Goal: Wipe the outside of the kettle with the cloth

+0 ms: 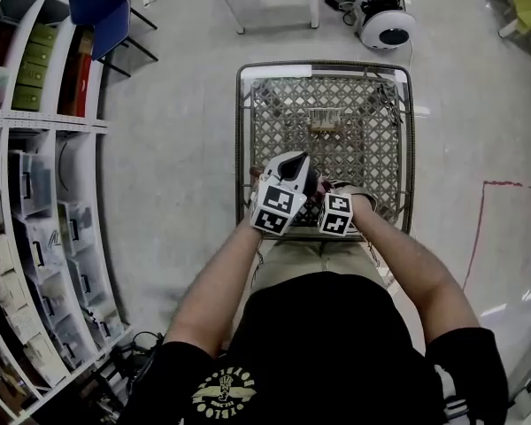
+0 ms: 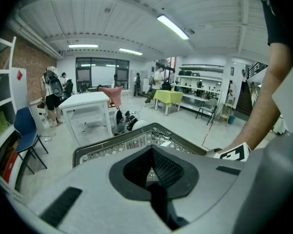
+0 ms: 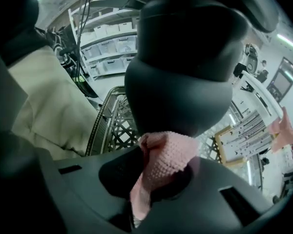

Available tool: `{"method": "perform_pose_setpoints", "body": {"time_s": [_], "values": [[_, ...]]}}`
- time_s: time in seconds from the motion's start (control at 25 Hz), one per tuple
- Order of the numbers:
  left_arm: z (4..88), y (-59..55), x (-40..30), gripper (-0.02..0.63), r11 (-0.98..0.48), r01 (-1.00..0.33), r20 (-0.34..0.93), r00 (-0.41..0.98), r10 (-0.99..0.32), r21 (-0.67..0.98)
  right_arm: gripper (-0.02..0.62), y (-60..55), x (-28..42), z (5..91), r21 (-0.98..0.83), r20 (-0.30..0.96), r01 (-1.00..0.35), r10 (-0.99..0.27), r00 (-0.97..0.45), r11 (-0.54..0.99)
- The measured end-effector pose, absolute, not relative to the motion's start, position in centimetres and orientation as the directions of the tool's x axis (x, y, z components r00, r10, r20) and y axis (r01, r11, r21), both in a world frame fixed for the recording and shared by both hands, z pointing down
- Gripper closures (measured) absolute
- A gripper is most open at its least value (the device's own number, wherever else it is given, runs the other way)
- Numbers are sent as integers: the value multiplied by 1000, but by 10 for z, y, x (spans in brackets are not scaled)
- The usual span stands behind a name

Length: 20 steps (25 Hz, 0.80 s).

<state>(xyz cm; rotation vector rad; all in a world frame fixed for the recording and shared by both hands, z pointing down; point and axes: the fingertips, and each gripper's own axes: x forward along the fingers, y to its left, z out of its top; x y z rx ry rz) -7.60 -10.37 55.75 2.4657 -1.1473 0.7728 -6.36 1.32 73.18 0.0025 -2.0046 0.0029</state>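
Note:
I stand at the near end of a wire shopping cart [image 1: 242, 122] with both grippers close together above it. The dark kettle [image 1: 311, 181] hangs between them. My left gripper [image 1: 294, 163] is shut, and a dark narrow part sits in the seam of its jaws [image 2: 161, 206]; the kettle's body is hidden below those jaws in the left gripper view. My right gripper [image 1: 323, 193] is shut on a pink knitted cloth [image 3: 165, 161]. The cloth presses against the rounded dark wall of the kettle [image 3: 185, 72], which fills the top of the right gripper view.
Shelves with plastic bins [image 1: 35, 237] line the left side, with a blue chair [image 1: 102, 11] beyond them. A white round device [image 1: 388, 27] and table legs [image 1: 314, 7] stand past the cart. Red tape [image 1: 478, 228] marks the floor at the right.

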Motion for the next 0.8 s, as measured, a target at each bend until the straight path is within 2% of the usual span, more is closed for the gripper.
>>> {"method": "perform_pose_setpoints", "body": {"time_s": [0.36,0.8], "values": [[554,-104,-79,611,-633,-773,590,532,-607,46,560,-41,-63,734,158,931,156,-94,-354,975],[552,-101,-77,611,-638,-768,586,544,-601,59,560,-78,-81,741,313,890,370,-135,-435,875]]}}
